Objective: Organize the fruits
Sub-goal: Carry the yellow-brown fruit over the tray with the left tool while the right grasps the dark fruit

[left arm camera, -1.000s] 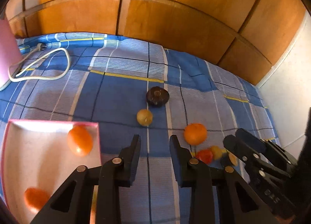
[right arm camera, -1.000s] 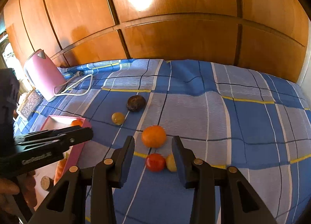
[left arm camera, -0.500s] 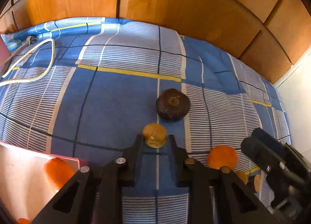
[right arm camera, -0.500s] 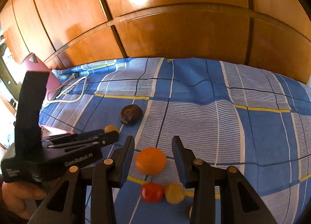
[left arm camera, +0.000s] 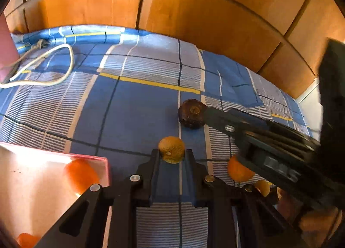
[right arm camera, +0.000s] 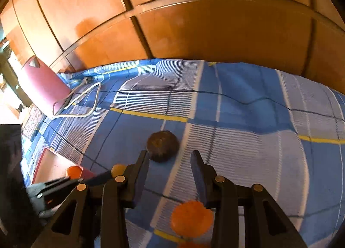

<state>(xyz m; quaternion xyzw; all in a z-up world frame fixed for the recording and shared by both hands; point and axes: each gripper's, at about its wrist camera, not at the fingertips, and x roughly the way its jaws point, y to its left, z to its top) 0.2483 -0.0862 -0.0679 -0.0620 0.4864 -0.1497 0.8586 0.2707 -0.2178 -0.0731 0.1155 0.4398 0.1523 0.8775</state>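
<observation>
A small yellow-brown fruit [left arm camera: 171, 149] lies on the blue checked cloth, right between the fingertips of my left gripper [left arm camera: 171, 157], whose jaws are narrowed around it. A dark brown fruit [left arm camera: 192, 114] lies just beyond it. My right gripper [right arm camera: 170, 157] is open, its tips just short of the dark brown fruit [right arm camera: 162, 145]. An orange [right arm camera: 191, 219] sits low between the right fingers. The pink tray [left arm camera: 32, 194] at lower left holds oranges [left arm camera: 80, 174]. The right gripper crosses the left wrist view [left arm camera: 254, 136] and hides part of another orange [left arm camera: 237, 171].
A pink kettle [right arm camera: 43, 85] with a white cord [right arm camera: 84, 99] stands at the far left. Wooden wardrobe doors [right arm camera: 194, 32] rise behind the cloth. More small fruits [left arm camera: 262, 187] lie at the lower right, partly hidden.
My left gripper moved forward and its jaws narrowed around the small yellow-brown fruit. My right gripper moved forward past the orange toward the dark brown fruit.
</observation>
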